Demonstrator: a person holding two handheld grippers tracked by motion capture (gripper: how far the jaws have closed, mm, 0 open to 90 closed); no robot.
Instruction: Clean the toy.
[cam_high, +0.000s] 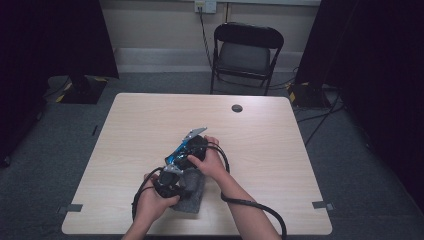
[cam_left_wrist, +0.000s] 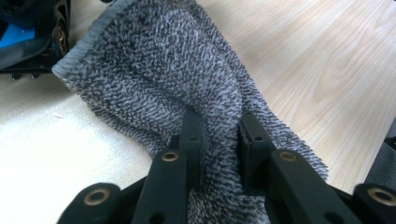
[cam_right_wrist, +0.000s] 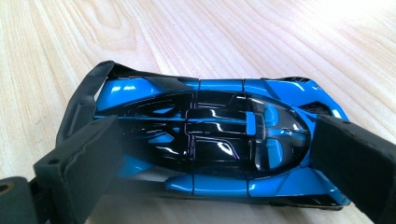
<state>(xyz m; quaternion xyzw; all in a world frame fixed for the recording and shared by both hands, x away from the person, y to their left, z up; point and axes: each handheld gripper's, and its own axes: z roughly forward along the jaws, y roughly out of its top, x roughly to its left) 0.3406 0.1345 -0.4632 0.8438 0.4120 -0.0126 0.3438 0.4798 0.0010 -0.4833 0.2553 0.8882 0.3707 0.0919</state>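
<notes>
Two things are in my grip near the table's front edge, and I place everything else from the grey towel. The table is the largest piece: broad bare wood runs behind the towel and out to both sides of it, with a small round grommet far behind it near the back edge. The front edge lies just below the towel, so there is little room that way. A black folding chair stands beyond the table, well behind the towel.

The towel lies flat under my hands in the high view. My left gripper has its jaws drawn close together, pinching a raised fold of the towel between the pads. Its far end in the left gripper view is cut off by the top of the frame.

The blue toy car sits just behind the towel, on the wood. My right gripper spans it end to end, pads against its nose and tail, jaws wide but clamped on it. In the high view my right hand covers most of the car, and my left hand hides the near part of the towel. Whether the car touches the towel I cannot tell.
</notes>
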